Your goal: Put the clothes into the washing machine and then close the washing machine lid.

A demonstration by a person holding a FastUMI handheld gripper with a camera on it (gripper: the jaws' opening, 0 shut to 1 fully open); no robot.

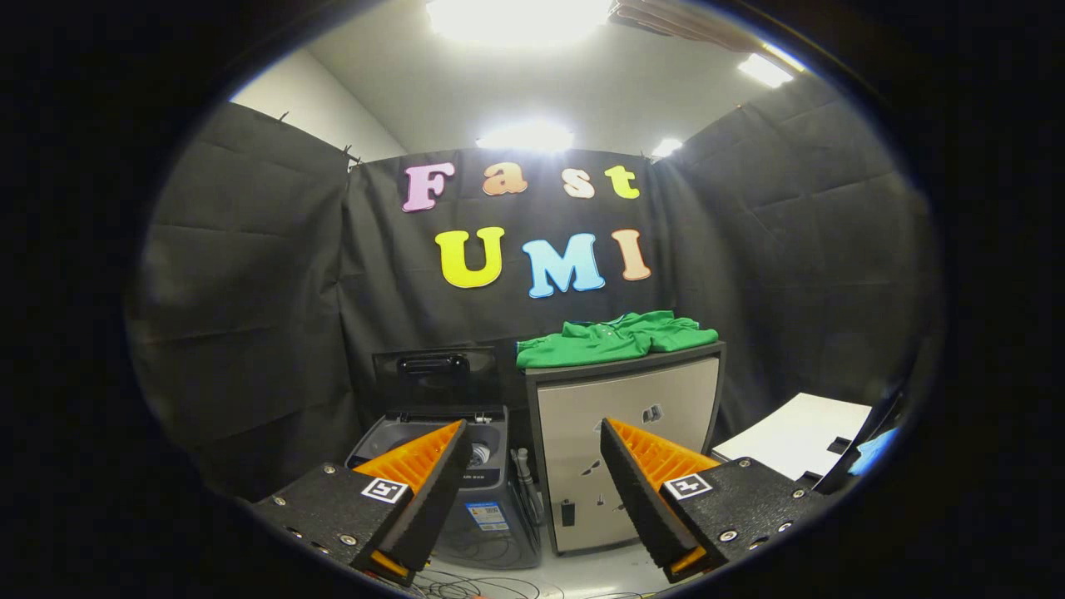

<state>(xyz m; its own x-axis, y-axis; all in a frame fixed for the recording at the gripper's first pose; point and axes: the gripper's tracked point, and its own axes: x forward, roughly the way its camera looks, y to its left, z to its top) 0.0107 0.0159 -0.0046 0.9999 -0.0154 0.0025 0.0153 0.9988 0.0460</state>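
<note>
A green garment [616, 337] lies folded on top of a small grey cabinet [624, 449], well beyond my fingers. To the cabinet's left stands a small top-loading washing machine [449, 474] with its lid [434, 374] raised upright against the black cloth. Its drum opening shows just past my left finger. My gripper [532, 434] is open with nothing between its fingers, held back from both the machine and the cabinet. The left finger [424, 482] overlaps the machine's top, the right finger [657, 491] overlaps the cabinet's front.
A white board [799, 433] lies to the right of the cabinet, with a blue item [878, 449] at its edge. Cables [482, 586] trail on the pale floor before the machine. Black cloth walls close in the booth on three sides.
</note>
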